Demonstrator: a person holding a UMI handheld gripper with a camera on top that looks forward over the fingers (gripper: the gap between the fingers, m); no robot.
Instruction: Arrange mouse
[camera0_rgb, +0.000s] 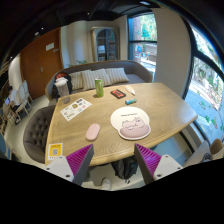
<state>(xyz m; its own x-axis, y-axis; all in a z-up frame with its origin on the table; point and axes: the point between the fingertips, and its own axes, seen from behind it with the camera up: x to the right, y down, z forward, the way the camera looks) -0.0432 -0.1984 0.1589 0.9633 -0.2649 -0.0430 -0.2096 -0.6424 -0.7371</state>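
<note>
Mouse (92, 131): pink, lying on the wooden bench (150, 105), ahead of the gripper (113, 160) at 11 o'clock, apart from it. Round white mat (134, 128): at the mouse's 3 o'clock, nearby. Green bottle (99, 88): at 12 o'clock, far side. Paper sheet (74, 108): at 11 o'clock. Gripper: fingers spread, holding nothing.

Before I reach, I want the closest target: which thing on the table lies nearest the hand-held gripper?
The pink mouse, just ahead of the open hand-held gripper. The round white pad sits beside it; the green bottle and papers lie farther.
</note>
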